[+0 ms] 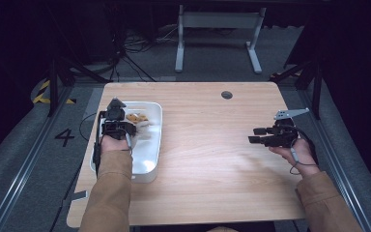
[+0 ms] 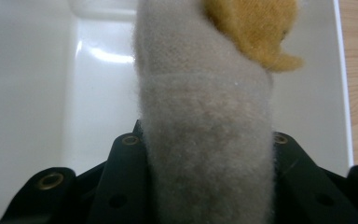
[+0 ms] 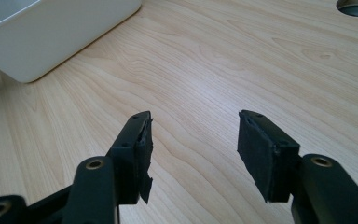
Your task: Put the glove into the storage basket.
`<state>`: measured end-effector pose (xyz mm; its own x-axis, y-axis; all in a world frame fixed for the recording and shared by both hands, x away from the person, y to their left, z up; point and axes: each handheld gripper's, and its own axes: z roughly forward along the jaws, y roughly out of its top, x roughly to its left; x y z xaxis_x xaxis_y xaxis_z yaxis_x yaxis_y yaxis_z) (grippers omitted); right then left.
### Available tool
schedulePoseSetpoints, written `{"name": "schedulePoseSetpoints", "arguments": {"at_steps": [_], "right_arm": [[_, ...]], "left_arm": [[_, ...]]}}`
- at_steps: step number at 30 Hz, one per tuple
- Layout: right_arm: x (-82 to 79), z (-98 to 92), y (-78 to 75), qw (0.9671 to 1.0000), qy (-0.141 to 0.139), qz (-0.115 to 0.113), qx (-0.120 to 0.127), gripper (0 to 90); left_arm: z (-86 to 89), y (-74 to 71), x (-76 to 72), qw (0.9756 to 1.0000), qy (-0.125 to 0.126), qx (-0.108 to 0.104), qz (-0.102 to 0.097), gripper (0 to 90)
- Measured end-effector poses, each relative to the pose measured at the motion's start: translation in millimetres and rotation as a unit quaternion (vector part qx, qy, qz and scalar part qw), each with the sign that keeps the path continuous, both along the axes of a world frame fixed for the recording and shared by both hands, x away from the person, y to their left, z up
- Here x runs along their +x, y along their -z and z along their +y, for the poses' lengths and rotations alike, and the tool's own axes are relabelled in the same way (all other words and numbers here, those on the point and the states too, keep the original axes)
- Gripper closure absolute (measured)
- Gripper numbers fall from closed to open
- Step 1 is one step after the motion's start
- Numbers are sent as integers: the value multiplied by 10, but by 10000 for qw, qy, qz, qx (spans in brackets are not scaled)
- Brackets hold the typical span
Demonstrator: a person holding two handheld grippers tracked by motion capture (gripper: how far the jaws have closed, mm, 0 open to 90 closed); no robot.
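Left gripper (image 2: 205,186) has its jaws clamped on a grey plush toy (image 2: 205,140) over the white tub (image 1: 149,164); right gripper (image 3: 193,140) hangs with jaws apart above the table (image 3: 214,70).

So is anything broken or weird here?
Yes, one thing: on the right gripper, the black pad on one jaw looks torn, with a ragged flap hanging off its edge. The left gripper is shut on a fuzzy grey plush toy in the white tub, which looks fine.

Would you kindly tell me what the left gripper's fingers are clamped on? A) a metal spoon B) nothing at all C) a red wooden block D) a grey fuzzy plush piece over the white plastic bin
D: in the left gripper view, the left gripper is closed on the grey fuzzy plush piece over the white plastic bin.
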<state>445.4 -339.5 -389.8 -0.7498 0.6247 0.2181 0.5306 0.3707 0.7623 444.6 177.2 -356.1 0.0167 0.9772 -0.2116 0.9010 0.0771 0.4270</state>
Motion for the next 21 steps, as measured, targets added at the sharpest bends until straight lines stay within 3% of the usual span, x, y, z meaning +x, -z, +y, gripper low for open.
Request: {"name": "schedulePoseSetpoints", "arguments": {"at_steps": [9,14,16,21], "right_arm": [[1,4,8,10000,1,32,-3,450],[-1,13,11,10000,-10,38,-20,447],[-3,19,11,10000,-13,25,-51,447],[-5,37,17,10000,-41,21,-62,445]], "left_arm": [[-5,148,27,9997,6,-9,228,670],[-24,217,19,9995,-2,63,303,666],[-19,238,16,9994,-11,181,297,665],[42,323,11,9989,-194,209,376,663]]}}
